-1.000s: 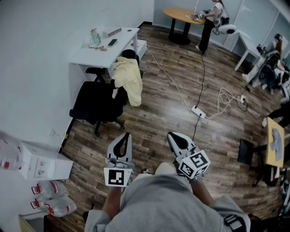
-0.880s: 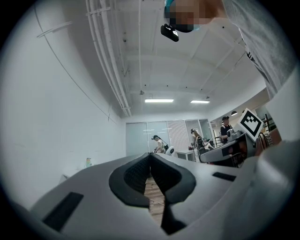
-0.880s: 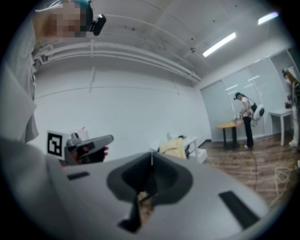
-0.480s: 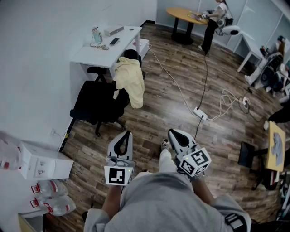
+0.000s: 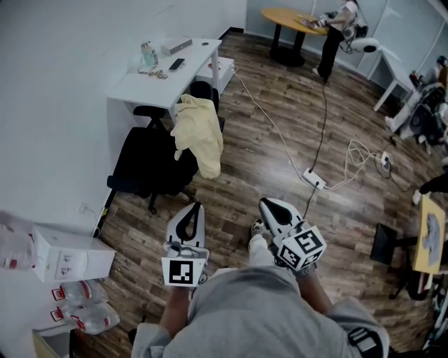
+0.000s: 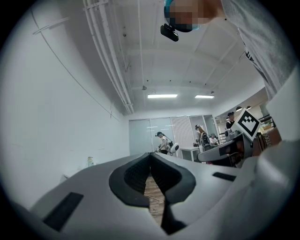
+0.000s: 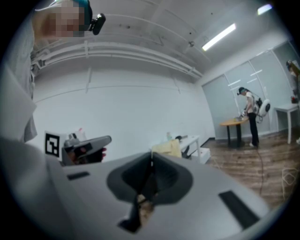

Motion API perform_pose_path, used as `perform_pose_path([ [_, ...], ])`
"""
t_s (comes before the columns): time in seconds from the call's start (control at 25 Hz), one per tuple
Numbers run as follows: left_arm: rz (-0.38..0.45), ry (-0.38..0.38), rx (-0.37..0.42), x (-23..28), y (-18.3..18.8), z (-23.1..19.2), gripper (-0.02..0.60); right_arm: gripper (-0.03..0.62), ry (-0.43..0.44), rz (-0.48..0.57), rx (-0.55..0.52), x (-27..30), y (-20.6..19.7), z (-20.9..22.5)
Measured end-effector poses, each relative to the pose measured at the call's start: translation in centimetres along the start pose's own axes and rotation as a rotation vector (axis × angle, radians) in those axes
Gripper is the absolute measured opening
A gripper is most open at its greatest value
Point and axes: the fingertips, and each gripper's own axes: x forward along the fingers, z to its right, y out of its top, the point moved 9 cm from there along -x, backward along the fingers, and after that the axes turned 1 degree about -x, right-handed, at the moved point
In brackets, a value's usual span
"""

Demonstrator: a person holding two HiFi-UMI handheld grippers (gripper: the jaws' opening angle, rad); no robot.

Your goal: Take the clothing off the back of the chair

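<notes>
A pale yellow piece of clothing [image 5: 199, 134] hangs over the back of a black office chair [image 5: 147, 162] beside a white desk [image 5: 165, 72]. It also shows small in the right gripper view as yellow clothing [image 7: 167, 147] just past the jaw tips. My left gripper [image 5: 197, 207] [image 6: 151, 155] is held level in front of my body, well short of the chair, shut with nothing in it. My right gripper [image 5: 265, 204] [image 7: 151, 153] is alongside it, jaws meeting at the tip, empty too.
A power strip [image 5: 314, 179] with long cables lies on the wood floor to the right. A white box [image 5: 68, 256] and plastic bags [image 5: 85, 310] sit by the left wall. A person [image 5: 334, 31] stands at a round table [image 5: 292, 19] far back.
I have stepped forward: one foot now shows between the grippers, and the far table and floor cables have shifted in the head view. Both grippers keep their pose and stay shut.
</notes>
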Motion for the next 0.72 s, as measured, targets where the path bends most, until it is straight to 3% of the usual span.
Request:
perform_pose_path([
  [0.2, -0.021, 0.003, 0.006, 3.7, -0.4, 0.0, 0.034, 0.034, 0.003, -0.015, 0.007, 1.9, 1.1, 3.5],
  [0.72, -0.064, 0.099, 0.009, 12.7, -0.4, 0.6, 0.034, 0.035, 0.093, -0.048, 0.031, 7.0, 3.7, 12.4],
])
